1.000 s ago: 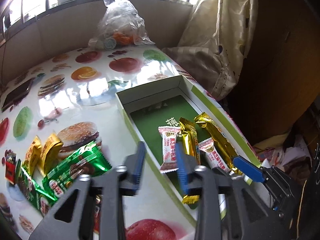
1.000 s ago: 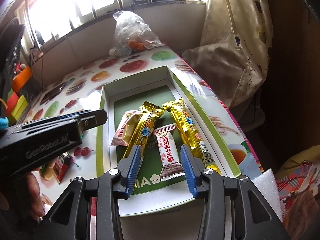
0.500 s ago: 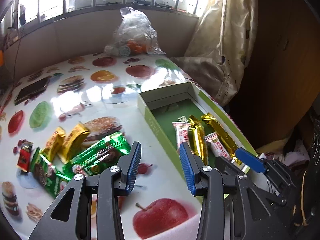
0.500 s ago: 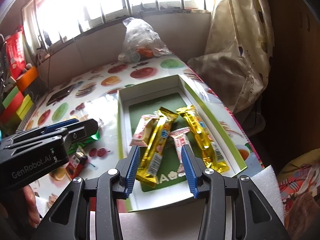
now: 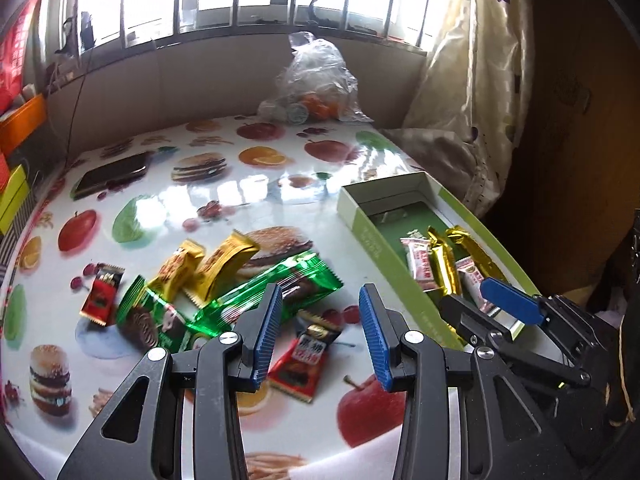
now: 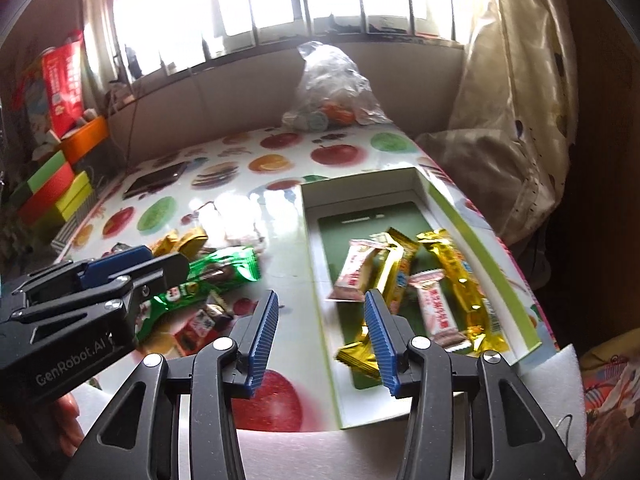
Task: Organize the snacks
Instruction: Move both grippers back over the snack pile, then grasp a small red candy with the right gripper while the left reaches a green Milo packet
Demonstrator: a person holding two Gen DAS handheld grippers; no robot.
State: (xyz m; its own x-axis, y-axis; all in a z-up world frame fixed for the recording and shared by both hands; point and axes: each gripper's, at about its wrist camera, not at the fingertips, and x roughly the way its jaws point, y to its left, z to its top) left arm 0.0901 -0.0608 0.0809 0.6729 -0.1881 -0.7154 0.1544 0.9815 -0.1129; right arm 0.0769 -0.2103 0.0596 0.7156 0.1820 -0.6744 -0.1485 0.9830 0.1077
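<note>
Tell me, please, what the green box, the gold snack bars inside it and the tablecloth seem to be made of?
Green box: likely matte cardboard, with thin white walls and folded corners.
Gold snack bars: metallic foil or foil-look plastic film, shiny, crinkled, with crimped ends.
Tablecloth: probably glossy printed vinyl or plastic, since it mirrors the window's glare.

Fruit-and-burger print tablecloth (image 5: 224, 200), green-floored white box (image 6: 320, 216), 2 gold bars (image 6: 460, 276), green wrapper (image 5: 280, 280)
</note>
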